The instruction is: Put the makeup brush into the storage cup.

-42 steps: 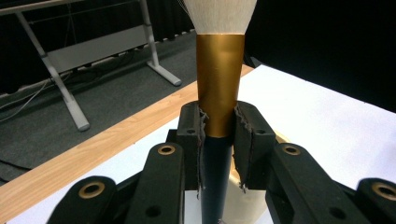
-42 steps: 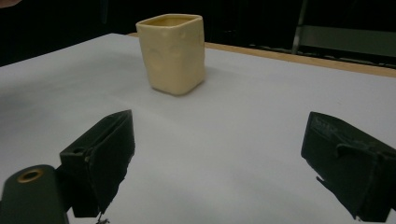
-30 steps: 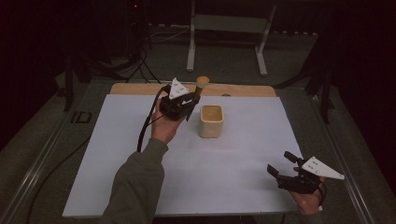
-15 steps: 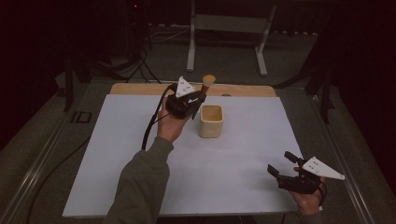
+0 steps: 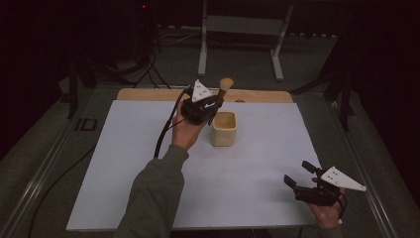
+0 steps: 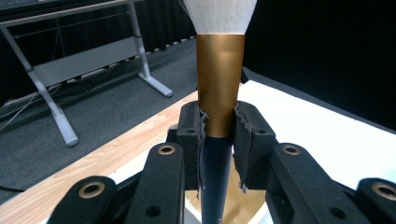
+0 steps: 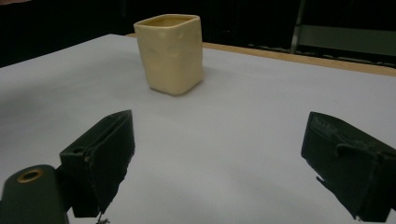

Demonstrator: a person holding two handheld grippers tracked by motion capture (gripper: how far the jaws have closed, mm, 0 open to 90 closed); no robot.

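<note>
Brush (image 6: 219,84) bristle tip beyond top edge

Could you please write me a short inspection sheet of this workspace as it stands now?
Surface: white sheet over a wooden table top whose far edge shows.
Job's things: makeup brush, gold ferrule, dark handle, white bristles up, held above the cream square cup; the cup stands upright on the sheet.
Clutter: nothing seen.
Grippers: left gripper shut on the brush where ferrule meets handle; right gripper open, low at the near right of the sheet, facing the cup.
Cables: a black cable trails from the left gripper along the forearm.
Surroundings: dark room, grey carpet, a metal frame stand beyond the table.
</note>
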